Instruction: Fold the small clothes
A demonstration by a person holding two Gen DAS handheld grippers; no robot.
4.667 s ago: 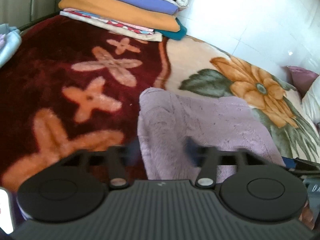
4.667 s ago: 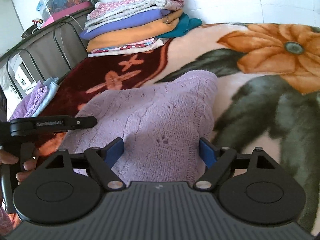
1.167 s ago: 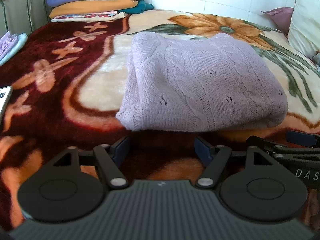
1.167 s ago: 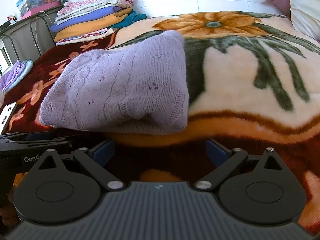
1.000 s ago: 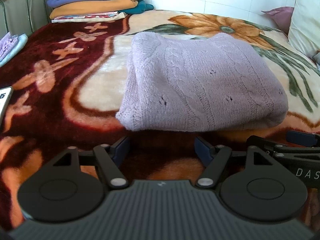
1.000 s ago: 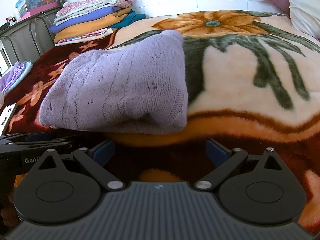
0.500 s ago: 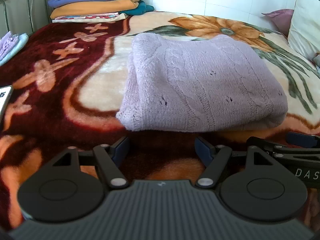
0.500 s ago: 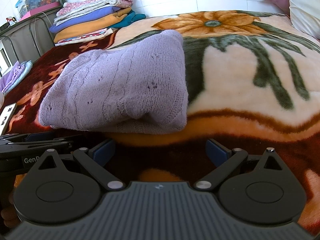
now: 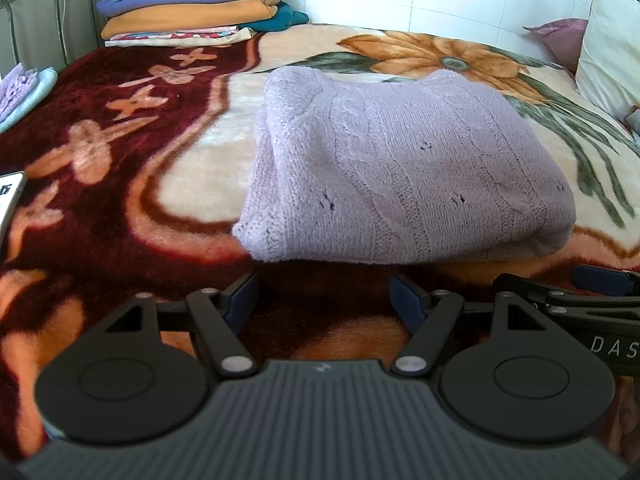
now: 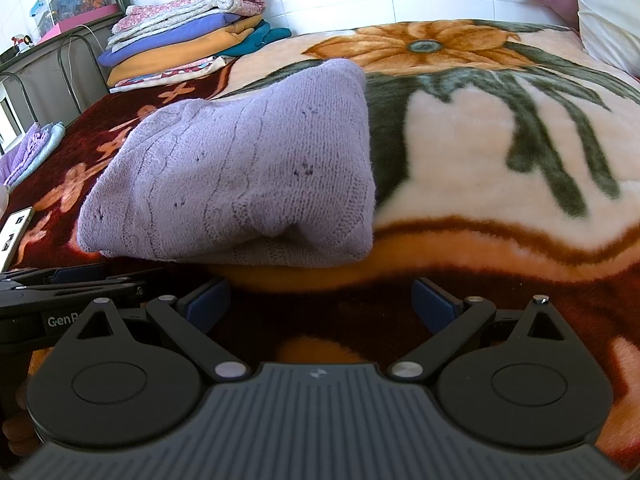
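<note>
Sweater (image 9: 404, 172) is being left folded on the blanket (image 9: 120, 200); left gripper (image 9: 320, 296) and right gripper (image 10: 320, 300) are being held wide apart, empty, just short of it.

Black left gripper (image 9: 322, 294), blue pads, silver screws, ribbed housing, white lettering

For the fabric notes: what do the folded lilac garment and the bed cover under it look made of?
Lilac garment: a knit, probably wool or acrylic yarn; stitch rows, cable ribs and small eyelet holes show, matte. Bed cover: plush fleece-type blanket with a fuzzy pile and soft-edged flower print; the fibre is unclear.
</note>
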